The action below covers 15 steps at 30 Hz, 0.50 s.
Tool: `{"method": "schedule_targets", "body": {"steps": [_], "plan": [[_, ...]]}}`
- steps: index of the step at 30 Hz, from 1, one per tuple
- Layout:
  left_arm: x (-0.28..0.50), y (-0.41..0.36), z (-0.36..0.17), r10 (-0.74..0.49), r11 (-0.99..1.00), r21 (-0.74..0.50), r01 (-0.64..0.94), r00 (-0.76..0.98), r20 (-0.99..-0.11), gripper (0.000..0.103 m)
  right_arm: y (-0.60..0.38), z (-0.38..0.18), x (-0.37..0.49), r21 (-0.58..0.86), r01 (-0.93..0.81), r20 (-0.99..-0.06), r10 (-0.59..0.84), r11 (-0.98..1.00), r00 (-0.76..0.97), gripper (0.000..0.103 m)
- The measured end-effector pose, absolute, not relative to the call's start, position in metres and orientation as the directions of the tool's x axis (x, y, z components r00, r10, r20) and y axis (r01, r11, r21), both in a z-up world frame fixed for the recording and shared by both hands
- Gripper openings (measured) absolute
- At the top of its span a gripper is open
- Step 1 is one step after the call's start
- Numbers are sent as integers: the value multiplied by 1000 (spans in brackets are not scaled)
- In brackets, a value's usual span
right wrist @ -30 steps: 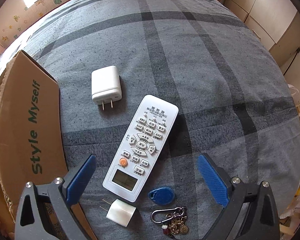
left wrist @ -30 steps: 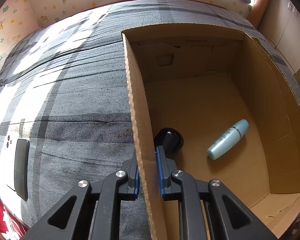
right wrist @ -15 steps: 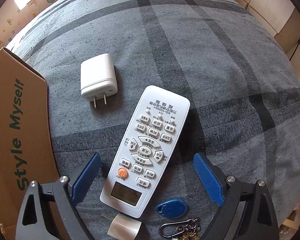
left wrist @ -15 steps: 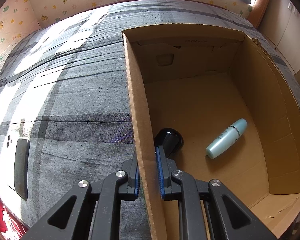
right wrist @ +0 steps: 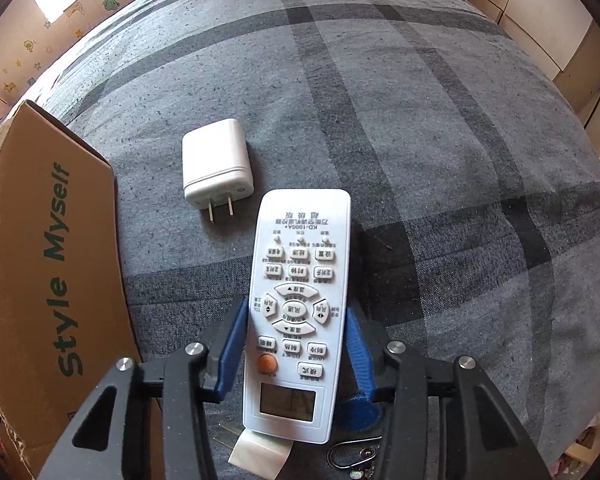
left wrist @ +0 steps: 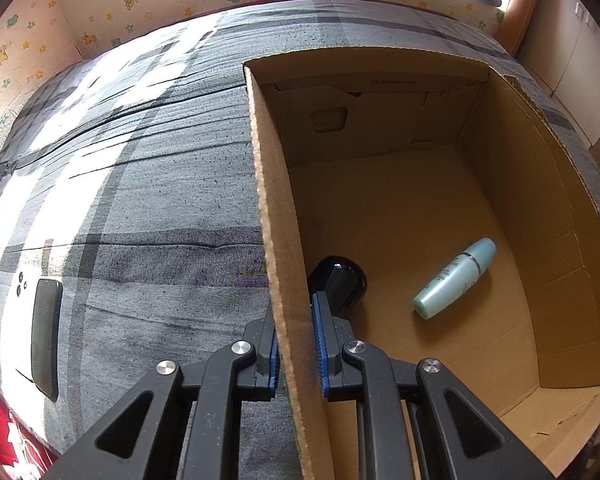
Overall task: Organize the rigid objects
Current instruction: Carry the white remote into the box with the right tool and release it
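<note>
The right gripper [right wrist: 296,344] closes its blue pads on a white remote [right wrist: 298,304] lying on the grey plaid bed [right wrist: 420,120]; a white charger [right wrist: 216,164] sits at 11 o'clock. The left gripper [left wrist: 296,350] clamps the cardboard box [left wrist: 276,216] wall, a teal bottle [left wrist: 454,278] inside at 2 o'clock

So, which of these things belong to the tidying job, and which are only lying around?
For the job:
- cardboard box, gripped by left gripper
- remote control, between right gripper fingers
- white charger
- teal bottle, already boxed

Just lying about:
- bed cover
- wallpaper
</note>
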<state>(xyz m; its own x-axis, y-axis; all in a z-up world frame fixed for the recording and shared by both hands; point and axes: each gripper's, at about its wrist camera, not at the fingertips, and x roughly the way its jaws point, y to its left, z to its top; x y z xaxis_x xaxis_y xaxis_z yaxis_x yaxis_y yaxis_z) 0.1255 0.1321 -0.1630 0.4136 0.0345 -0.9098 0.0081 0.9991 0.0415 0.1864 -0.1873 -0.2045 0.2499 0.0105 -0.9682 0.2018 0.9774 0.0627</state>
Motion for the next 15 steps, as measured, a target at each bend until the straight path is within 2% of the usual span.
{"method": "schedule_targets", "body": {"steps": [15], "plan": [[126, 128, -162, 46, 999, 54, 8, 410, -911, 15, -189, -163, 169, 41, 154, -945, -12, 987, 327, 49]]}}
